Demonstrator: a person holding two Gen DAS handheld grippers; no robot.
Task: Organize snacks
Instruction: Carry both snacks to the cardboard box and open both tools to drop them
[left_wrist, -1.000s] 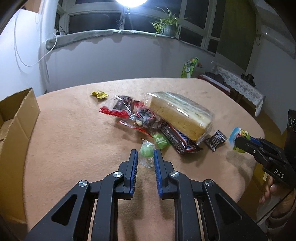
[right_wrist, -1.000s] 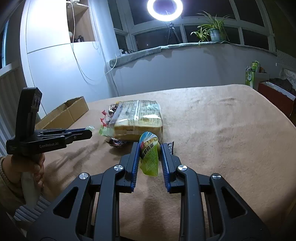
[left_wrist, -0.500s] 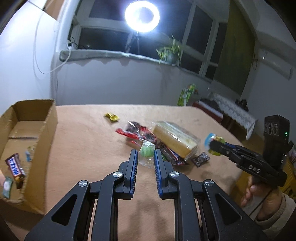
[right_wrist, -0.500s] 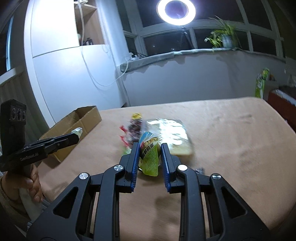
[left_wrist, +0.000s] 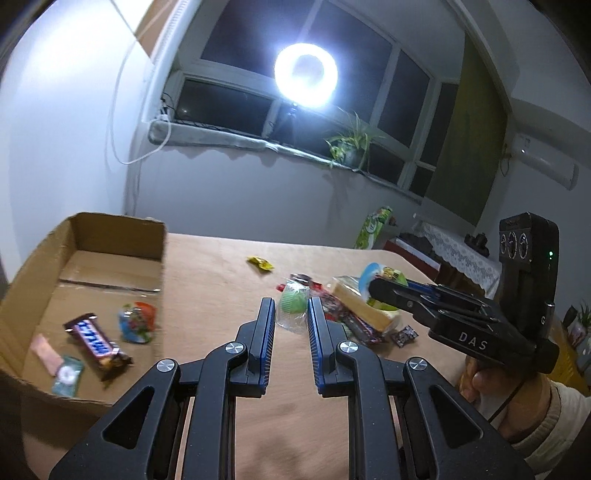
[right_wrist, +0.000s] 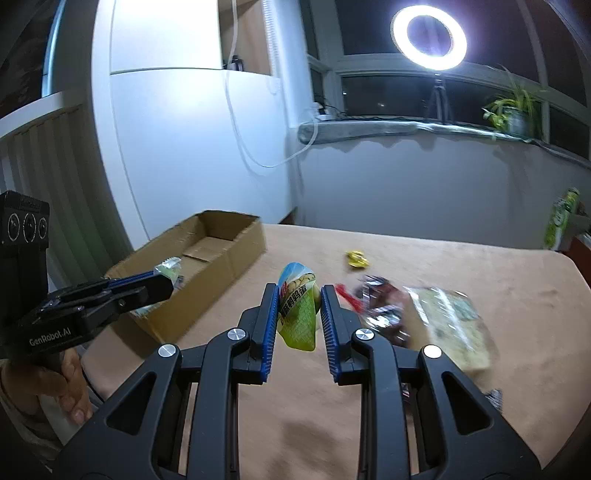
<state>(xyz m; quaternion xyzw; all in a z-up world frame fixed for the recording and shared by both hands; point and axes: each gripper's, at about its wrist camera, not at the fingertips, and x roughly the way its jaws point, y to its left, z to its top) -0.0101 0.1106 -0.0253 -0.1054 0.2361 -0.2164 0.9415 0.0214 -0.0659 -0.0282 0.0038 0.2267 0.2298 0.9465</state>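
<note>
left gripper: clamped on green jelly cup, in the air right of cardboard box | right gripper: clamped on green snack pouch, also right of box | handling: light, soft, crinkly; likely best pinched mid-body | pose: both tilted slightly downward above counter

A ring light glares before dark windows; a potted plant tops the sill.

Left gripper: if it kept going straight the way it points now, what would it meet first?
Hedged guess: the left gripper, shut on a green-filled clear packet, points at the snack pile on the table, not the cardboard box.
</note>
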